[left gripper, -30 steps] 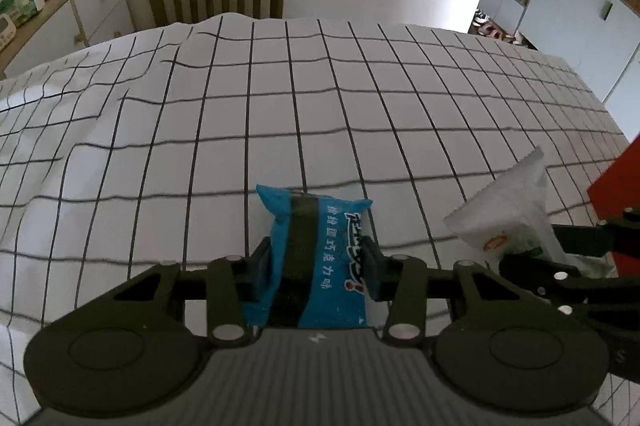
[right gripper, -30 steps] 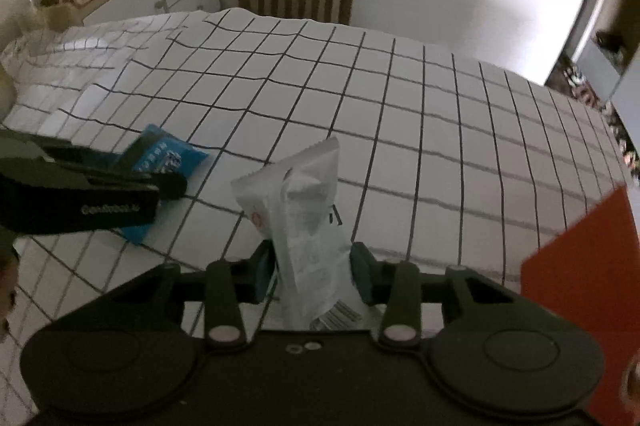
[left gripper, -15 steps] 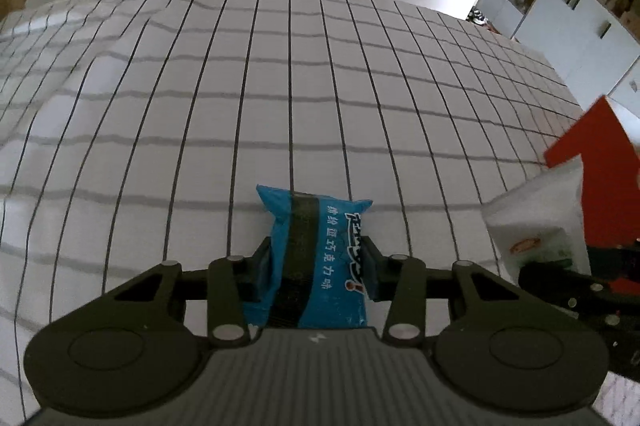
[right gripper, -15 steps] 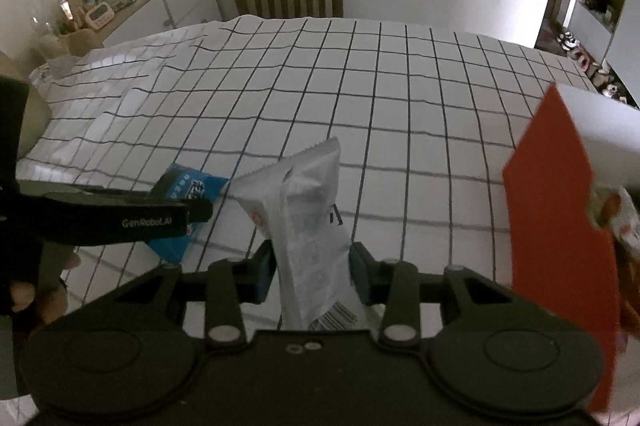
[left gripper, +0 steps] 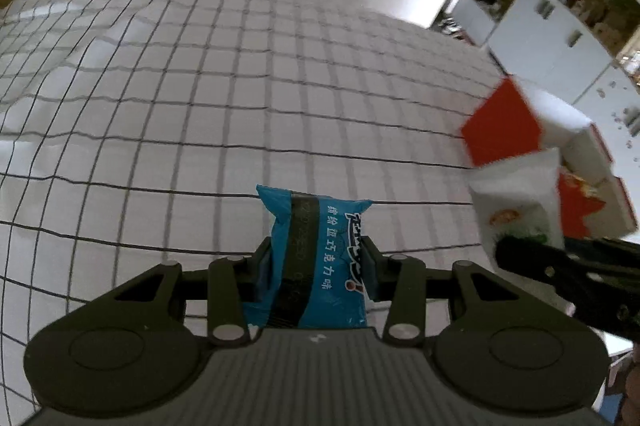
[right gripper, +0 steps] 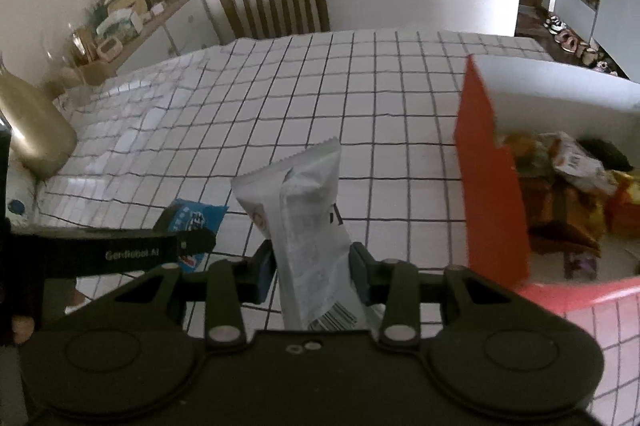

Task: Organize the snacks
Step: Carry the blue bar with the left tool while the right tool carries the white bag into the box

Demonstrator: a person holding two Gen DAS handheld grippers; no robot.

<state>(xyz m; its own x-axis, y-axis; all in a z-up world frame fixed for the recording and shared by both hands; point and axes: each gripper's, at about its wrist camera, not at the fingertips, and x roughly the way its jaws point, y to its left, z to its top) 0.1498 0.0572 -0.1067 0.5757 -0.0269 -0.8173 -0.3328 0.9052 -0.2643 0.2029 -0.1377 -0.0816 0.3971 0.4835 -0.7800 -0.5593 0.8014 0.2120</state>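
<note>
My left gripper [left gripper: 318, 268] is shut on a blue snack packet [left gripper: 316, 250] and holds it above the checked tablecloth. My right gripper [right gripper: 312, 272] is shut on a white snack packet [right gripper: 306, 222], held upright above the table. The white packet [left gripper: 520, 201] also shows at the right of the left wrist view, and the blue packet [right gripper: 192, 222] at the left of the right wrist view. A red box [right gripper: 492, 193] with white inner walls stands to the right, open at the top, with several snack packets [right gripper: 568, 181] inside. It also shows in the left wrist view [left gripper: 504, 123].
The table carries a white cloth with a black grid [left gripper: 240, 85]. A wooden chair [right gripper: 276, 1] stands at the far side. A sideboard with clutter [right gripper: 132, 21] is at the back left. A gold bottle [right gripper: 32, 129] stands at the table's left edge.
Both grippers have moved right toward the red box, each still holding its packet. The box's open top and the snacks inside have come into the right wrist view.
</note>
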